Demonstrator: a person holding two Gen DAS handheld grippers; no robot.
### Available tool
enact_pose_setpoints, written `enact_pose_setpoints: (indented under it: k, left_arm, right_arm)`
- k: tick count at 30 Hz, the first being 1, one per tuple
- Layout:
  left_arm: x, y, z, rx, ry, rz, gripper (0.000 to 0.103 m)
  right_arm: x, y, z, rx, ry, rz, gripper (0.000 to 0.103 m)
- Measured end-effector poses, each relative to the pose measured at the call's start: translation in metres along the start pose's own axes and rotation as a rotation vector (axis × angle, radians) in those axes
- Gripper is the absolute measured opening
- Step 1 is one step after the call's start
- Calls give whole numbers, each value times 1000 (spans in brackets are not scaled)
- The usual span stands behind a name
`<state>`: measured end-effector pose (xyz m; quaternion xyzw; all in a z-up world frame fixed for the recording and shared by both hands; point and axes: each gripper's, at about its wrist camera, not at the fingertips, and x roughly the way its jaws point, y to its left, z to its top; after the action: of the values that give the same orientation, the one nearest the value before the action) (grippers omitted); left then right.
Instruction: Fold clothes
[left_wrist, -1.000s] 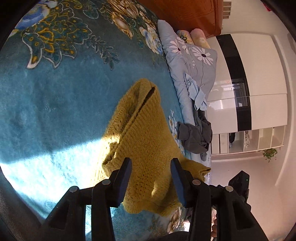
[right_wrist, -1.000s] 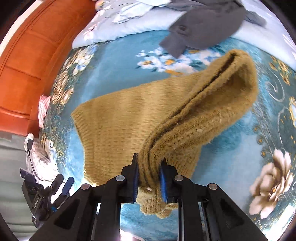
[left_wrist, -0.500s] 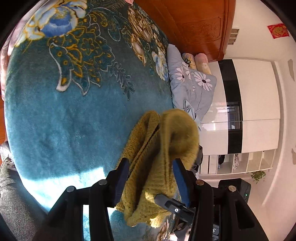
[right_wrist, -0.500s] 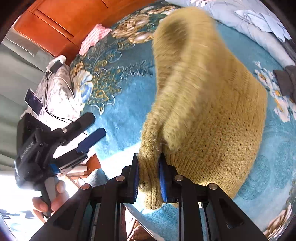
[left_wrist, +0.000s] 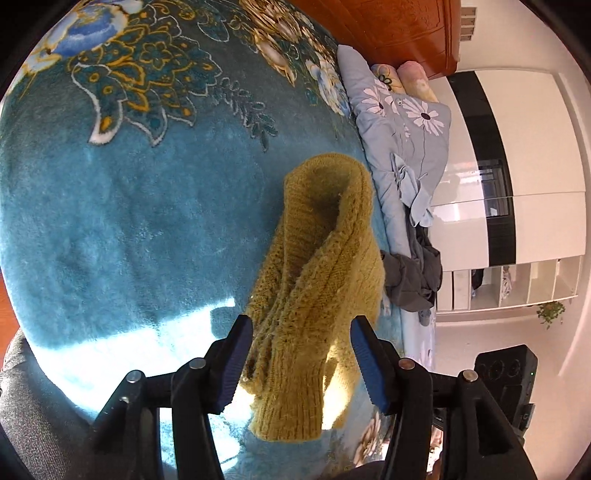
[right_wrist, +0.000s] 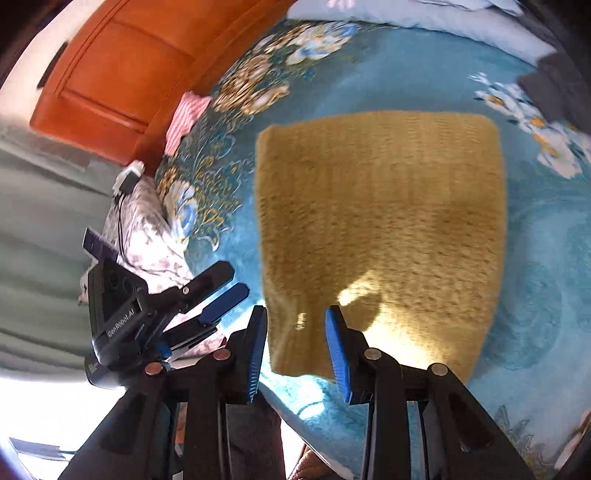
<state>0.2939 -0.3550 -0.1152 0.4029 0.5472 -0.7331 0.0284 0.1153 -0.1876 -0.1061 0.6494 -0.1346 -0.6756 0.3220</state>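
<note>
A: Where are we?

B: A bedroom in hard sunlight. A bed under a teal plush blanket (left_wrist: 110, 229) patterned with gold and blue flowers, an orange-brown wooden headboard (right_wrist: 122, 66) behind it, and a pale blue daisy-print quilt (left_wrist: 402, 147) bunched along the far side. A dark grey garment (left_wrist: 413, 280) lies crumpled beside that quilt. White wardrobe doors with a black stripe (left_wrist: 517, 147) fill the wall beyond.

A: What is hard to read?

B: The right wrist view is smeared by motion, so the knit's texture is soft there. The grey garment is cut off at that view's upper right edge. A pink striped cloth (right_wrist: 184, 118) near the headboard shows only in part. A sunlit patch washes out the bed's near edge.

A: And the sweater?

B: The mustard knit sweater (right_wrist: 380, 229) lies on the blanket as a flat rectangle in the right wrist view. The left wrist view shows it edge-on as a doubled-over, humped fold.

A: The grippers?

B: The right gripper (right_wrist: 295, 350) stands wide open, empty, its blue pads flanking the sweater's near left corner without gripping it. The left gripper (left_wrist: 301, 362) is also spread wide, holding nothing; the sweater's near end lies between and beyond its fingers. It also appears at the left of the right wrist view, beside the bed's edge.
</note>
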Motion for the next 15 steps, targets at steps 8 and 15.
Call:
enact_pose_setpoints:
  k: [8, 15]
  left_arm:
    - [26, -13, -19, 88, 25, 116, 59]
    - [32, -21, -24, 167, -7, 282, 57]
  right_arm:
    - [-39, -77, -26, 249, -120, 18, 34]
    - [-41, -106, -45, 337, -128, 46, 34]
